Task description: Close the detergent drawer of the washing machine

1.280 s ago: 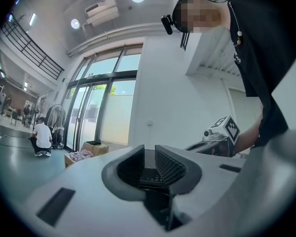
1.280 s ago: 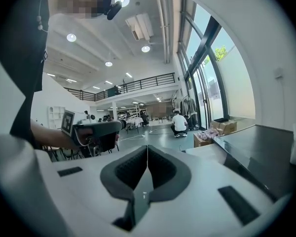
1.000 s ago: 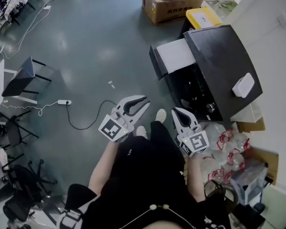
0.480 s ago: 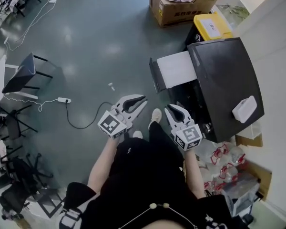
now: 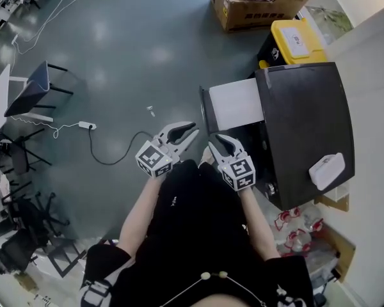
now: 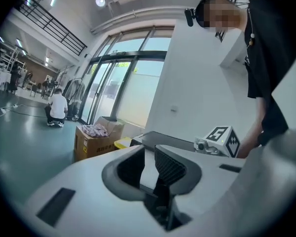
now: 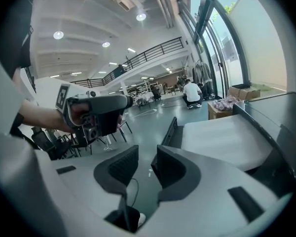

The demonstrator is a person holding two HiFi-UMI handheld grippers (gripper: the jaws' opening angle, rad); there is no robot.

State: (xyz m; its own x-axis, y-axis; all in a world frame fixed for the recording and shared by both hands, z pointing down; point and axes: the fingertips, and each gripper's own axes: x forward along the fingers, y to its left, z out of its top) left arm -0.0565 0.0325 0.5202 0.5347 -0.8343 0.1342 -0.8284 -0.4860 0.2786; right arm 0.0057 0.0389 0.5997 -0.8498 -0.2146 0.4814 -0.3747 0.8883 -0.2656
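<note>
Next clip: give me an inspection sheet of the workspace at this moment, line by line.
Surface: glossy grey floor; no table.
Job's things: washing machine with a dark top; detergent drawer pulled out, not yet closed.
Clutter: cardboard box holding cloth; yellow container; white object on the machine top; bags beside the machine.
Grippers: left gripper jaws slightly apart, empty; right gripper jaws opening, empty, close to the drawer's front.
Cables: power strip with a cable looping over the floor.
Surroundings: chair at left; glass-fronted hall with a crouching person far off.
</note>
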